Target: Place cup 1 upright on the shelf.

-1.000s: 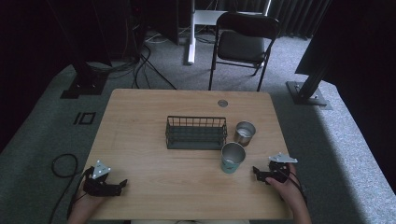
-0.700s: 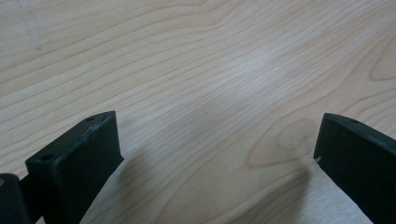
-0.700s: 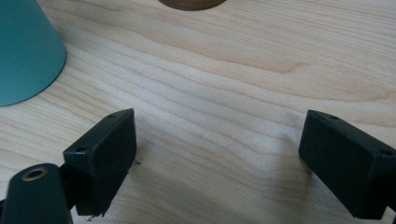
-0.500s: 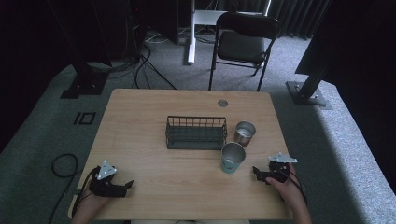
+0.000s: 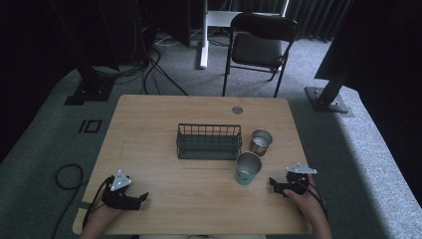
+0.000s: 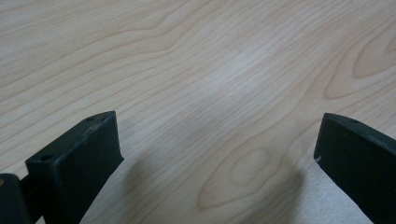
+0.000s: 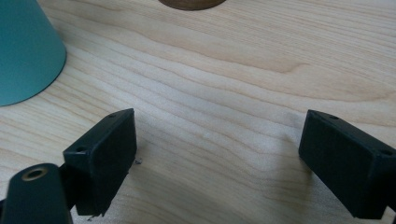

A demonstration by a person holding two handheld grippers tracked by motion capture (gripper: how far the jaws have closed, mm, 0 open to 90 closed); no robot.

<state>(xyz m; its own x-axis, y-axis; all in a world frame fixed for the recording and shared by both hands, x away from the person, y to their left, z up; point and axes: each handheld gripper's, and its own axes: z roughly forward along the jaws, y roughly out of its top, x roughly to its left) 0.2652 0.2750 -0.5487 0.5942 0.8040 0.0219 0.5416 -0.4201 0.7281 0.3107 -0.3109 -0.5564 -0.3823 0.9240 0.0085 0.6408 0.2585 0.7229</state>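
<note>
At the lower left of the high view the left gripper (image 5: 142,197) rests on the desk (image 5: 149,129), held in a hand (image 5: 107,209) that comes in from the bottom edge, with its grey plate on top and a cable trailing off the desk's left side. In the left gripper view its jaws stand wide apart and released, with bare wood grain between them.

In the middle of the high view a dark wire basket (image 5: 209,142) stands on the desk. Just right of it stands a steel cup (image 5: 260,142), and below that, toward the frame's bottom, a teal cup (image 5: 248,168), near the basket's lower right corner. A small round grommet (image 5: 237,110) sits in the desk above the basket.

At the lower right the right gripper (image 5: 275,184) lies on the desk, well apart from the left one, its jaws pointing left toward the teal cup. In the right gripper view its jaws are spread and released, gripping nothing; the teal cup (image 7: 25,51) fills the upper left corner, apart from the jaws.

Beyond the desk, at the top of the high view, a black chair (image 5: 261,45) stands on grey carpet.
</note>
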